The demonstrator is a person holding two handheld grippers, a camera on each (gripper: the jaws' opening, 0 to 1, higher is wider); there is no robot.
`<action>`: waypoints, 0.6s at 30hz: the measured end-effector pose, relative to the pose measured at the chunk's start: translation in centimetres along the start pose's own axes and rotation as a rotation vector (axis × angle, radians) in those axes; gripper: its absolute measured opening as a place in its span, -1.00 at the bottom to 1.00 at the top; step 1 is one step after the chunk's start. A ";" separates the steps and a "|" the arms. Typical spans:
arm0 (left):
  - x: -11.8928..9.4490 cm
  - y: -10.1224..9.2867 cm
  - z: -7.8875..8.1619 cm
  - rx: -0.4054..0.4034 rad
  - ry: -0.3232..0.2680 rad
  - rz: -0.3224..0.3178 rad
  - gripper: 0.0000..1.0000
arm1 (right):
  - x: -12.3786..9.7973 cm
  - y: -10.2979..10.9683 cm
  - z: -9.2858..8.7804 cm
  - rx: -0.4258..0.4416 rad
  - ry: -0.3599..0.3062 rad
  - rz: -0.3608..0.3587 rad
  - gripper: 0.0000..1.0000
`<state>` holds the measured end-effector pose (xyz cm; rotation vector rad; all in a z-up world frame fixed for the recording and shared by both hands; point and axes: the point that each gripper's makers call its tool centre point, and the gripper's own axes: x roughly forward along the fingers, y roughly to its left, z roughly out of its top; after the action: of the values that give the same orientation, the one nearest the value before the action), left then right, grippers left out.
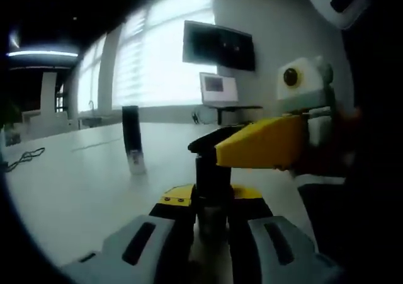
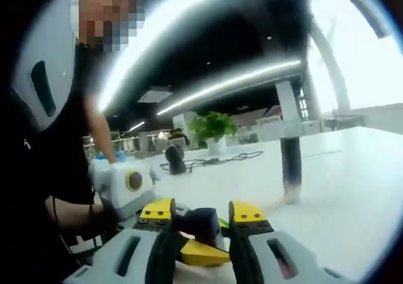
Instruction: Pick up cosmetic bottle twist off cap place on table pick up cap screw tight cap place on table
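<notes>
No brand or writing can be read on anything here; the labels are too blurred.

In your left gripper view, your left gripper (image 1: 213,224) is closed on the cosmetic bottle (image 1: 212,199), a dark bottle standing upright between the jaws at about 6 o'clock, held above the white table (image 1: 75,189). Your right gripper (image 1: 217,150) reaches in from 3 o'clock, and its yellow-tipped jaws are clamped on the black cap (image 1: 209,147) at the bottle's top.

In your right gripper view, your right gripper (image 2: 203,224) grips that dark cap (image 2: 200,224) at 6 o'clock, the yellow pads pressing it from both sides, with a yellow jaw tip of the other gripper showing just beneath.

A second tall dark bottle (image 1: 133,147) with a pale base stands on the table at 9 o'clock in the left gripper view, well apart from the held one; it sits at 3 o'clock (image 2: 291,169) in the right gripper view. Behind it there is a wall screen (image 1: 218,45) and a laptop (image 1: 218,89) at 12 o'clock. A black cable (image 1: 22,159) lies at the table's far left. A green potted plant (image 2: 213,130) stands at 12 o'clock in the right gripper view.
</notes>
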<state>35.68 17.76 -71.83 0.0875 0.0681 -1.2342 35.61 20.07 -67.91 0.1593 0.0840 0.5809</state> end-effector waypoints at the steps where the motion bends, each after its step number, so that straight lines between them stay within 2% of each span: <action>1: 0.0 0.1 0.0 0.003 0.000 0.005 -0.81 | 0.1 -0.4 0.0 -0.027 -0.001 -0.030 -0.50; 7: -0.1 0.4 0.0 0.004 0.005 0.024 -0.81 | 0.9 0.1 -0.1 -0.093 0.016 -0.076 -0.70; 14: 0.0 0.9 0.0 0.018 0.008 0.063 -0.82 | 1.4 -0.1 -0.4 -0.202 0.036 -0.166 -0.70; 18: -0.1 1.3 0.0 0.005 0.006 0.084 -0.82 | 1.8 0.1 -0.7 -0.206 0.042 -0.173 -0.68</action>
<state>36.91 18.31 -71.73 0.0975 0.0662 -1.1505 36.96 21.18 -68.65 -0.0602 0.0777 0.4173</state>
